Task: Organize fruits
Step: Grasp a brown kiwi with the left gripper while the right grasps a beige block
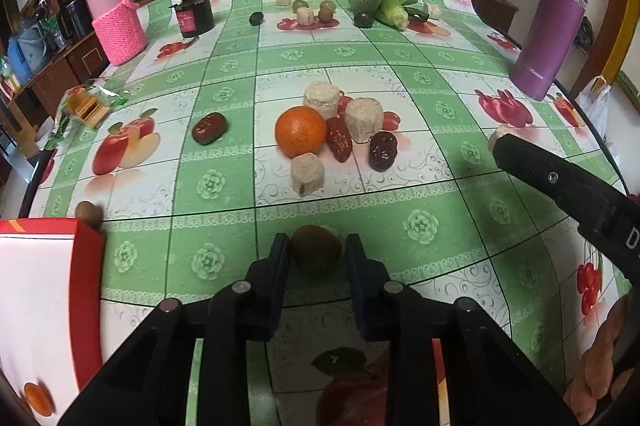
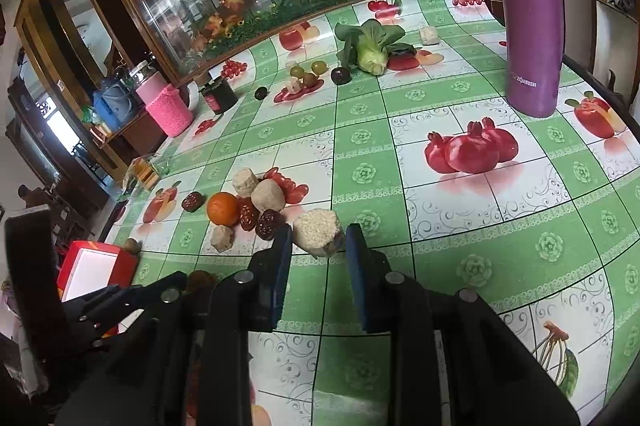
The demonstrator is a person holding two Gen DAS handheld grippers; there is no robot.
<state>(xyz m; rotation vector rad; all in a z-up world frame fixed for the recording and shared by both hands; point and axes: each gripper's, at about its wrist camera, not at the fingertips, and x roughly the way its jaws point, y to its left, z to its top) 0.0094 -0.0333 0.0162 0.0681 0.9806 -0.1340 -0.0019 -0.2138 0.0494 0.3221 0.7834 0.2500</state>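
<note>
My left gripper (image 1: 316, 256) is shut on a brown kiwi (image 1: 316, 253), held low over the table's near edge. My right gripper (image 2: 318, 240) is shut on a beige rice cake (image 2: 319, 232); it also shows in the left wrist view (image 1: 498, 138). A pile lies mid-table: an orange (image 1: 301, 132), red dates (image 1: 339, 140), a dark date (image 1: 383, 151) and beige cakes (image 1: 307, 173). One date (image 1: 209, 128) lies apart to the left. A second brown fruit (image 1: 89, 214) rests against a red box (image 1: 48, 290).
A purple flask (image 1: 550, 30) stands at the right edge. A pink knit-covered jar (image 1: 118, 26) and a dark jar (image 1: 196, 16) stand far left. Bok choy (image 1: 384, 4), grapes (image 1: 325, 9) and a plum (image 1: 363, 19) lie at the far side. A snack packet (image 1: 86, 106) lies left.
</note>
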